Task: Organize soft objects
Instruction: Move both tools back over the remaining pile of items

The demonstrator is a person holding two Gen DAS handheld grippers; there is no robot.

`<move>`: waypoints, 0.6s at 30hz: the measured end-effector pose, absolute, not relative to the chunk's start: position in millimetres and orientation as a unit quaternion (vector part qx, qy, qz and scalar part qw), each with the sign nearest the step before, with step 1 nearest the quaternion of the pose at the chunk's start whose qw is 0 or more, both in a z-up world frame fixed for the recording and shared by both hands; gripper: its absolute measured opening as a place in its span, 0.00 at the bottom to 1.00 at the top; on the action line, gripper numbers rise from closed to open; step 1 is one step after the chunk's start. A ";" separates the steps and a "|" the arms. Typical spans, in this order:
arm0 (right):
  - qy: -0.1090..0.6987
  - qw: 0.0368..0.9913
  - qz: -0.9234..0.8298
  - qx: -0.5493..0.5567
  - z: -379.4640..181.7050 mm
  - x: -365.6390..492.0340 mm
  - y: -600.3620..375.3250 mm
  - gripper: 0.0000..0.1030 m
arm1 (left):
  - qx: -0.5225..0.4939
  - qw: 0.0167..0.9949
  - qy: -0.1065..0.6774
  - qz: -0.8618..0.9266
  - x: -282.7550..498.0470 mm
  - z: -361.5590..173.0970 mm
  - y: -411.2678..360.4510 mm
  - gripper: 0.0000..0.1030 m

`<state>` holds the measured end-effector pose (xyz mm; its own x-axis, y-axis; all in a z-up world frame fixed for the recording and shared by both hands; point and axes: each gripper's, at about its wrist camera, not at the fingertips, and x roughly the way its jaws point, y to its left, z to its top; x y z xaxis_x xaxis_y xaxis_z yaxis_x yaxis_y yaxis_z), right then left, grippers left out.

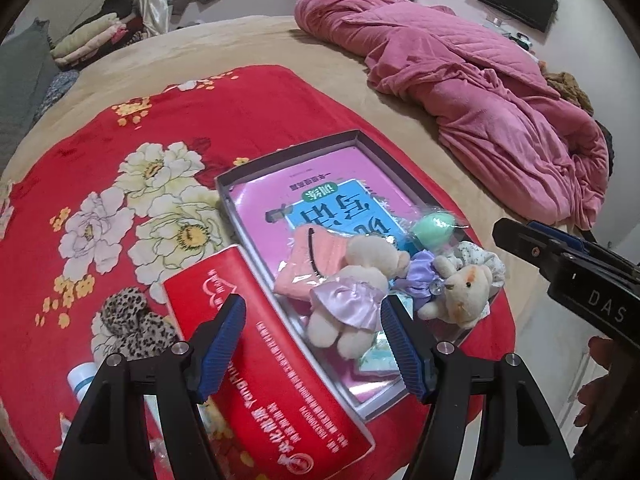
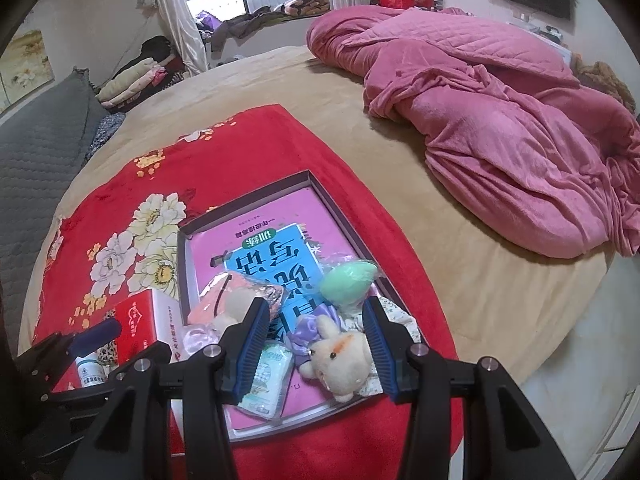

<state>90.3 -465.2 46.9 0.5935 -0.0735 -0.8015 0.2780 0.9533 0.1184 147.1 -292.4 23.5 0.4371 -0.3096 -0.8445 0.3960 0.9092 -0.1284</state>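
Lettering is the clearest feature: "DAS" in pale capitals on the black body of the right gripper [image 1: 520, 236], seen from the left wrist camera, and upside-down Chinese characters on the pink and blue book [image 2: 256, 256] lining the shallow grey box [image 1: 228, 184]. More Chinese print runs along the red carton [image 1: 280, 392] lying just beside the box; too distorted to read.

Two cream plush toys lie in the box: a teddy bear in a lilac dress [image 1: 352, 300] and a small bunny [image 2: 340, 360]. With them are one green egg-shaped sponge [image 2: 348, 280] in clear wrap, one pink bagged cloth item [image 1: 312, 264], one purple satin scrunchie [image 1: 420, 276] and one pale green tissue pack [image 2: 268, 380]. One leopard-print scrunchie [image 1: 128, 320] sits outside the box on the red floral blanket [image 1: 140, 132], near a white tube [image 1: 82, 378]. A crumpled pink quilt [image 2: 500, 128] lies well apart on the bed.

The left gripper [image 1: 312, 344] hovers with fingers [image 1: 224, 340] spread wide, holding nothing, over the carton and the bear. The right gripper's fingers [image 2: 376, 344] are also spread wide and empty, framing the bunny.
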 end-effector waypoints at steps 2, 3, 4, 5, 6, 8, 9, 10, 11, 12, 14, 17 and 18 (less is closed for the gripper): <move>0.438 0.886 -0.099 0.116 49.4 88.6 -462.8 0.47 | 0.040 0.848 0.486 -0.207 145.5 25.8 -287.3 0.69; 0.437 0.887 -0.098 0.115 50.4 87.8 -461.4 0.47 | 0.040 0.849 0.485 -0.205 144.7 27.1 -285.0 0.69; 0.437 0.887 -0.099 0.115 51.2 87.5 -460.6 0.47 | 0.039 0.850 0.485 -0.204 143.6 27.8 -283.1 0.69; 0.436 0.887 -0.100 0.113 52.4 86.7 -459.1 0.47 | 0.036 0.850 0.484 -0.204 142.4 29.2 -280.4 0.69; 0.435 0.888 -0.099 0.113 53.3 86.5 -458.2 0.47 | 0.035 0.851 0.483 -0.204 140.9 30.6 -278.1 0.69; 0.433 0.889 -0.101 0.111 55.4 85.6 -455.6 0.47 | 0.035 0.852 0.480 -0.203 137.9 33.4 -273.4 0.69; 0.432 0.889 -0.102 0.111 56.4 85.2 -454.8 0.47 | 0.034 0.853 0.480 -0.204 136.0 34.9 -270.7 0.69; 0.431 0.890 -0.102 0.110 58.1 84.7 -453.4 0.47 | 0.035 0.853 0.478 -0.204 134.4 36.1 -269.4 0.69; 0.430 0.891 -0.102 0.108 59.6 84.2 -451.9 0.47 | 0.035 0.855 0.477 -0.203 132.7 37.7 -267.3 0.69; 0.428 0.891 -0.103 0.107 61.0 83.6 -451.2 0.47 | 0.032 0.855 0.476 -0.202 130.8 39.7 -263.8 0.69; 0.426 0.893 -0.104 0.102 64.3 82.6 -447.3 0.47 | 0.027 0.857 0.473 -0.202 128.3 43.6 -258.5 0.69; 0.424 0.895 -0.099 0.100 67.9 81.7 -440.7 0.47 | 0.019 0.860 0.469 -0.200 124.4 49.8 -247.5 0.69; 0.424 0.895 -0.098 0.098 68.3 81.9 -438.8 0.47 | 0.015 0.861 0.467 -0.200 123.2 51.8 -242.7 0.69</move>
<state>81.9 -438.8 68.3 0.6212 -0.0927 -0.7782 0.2594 0.9613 0.0926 123.2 -242.7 51.8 0.4843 -0.3295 -0.8105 0.3580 0.9199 -0.1601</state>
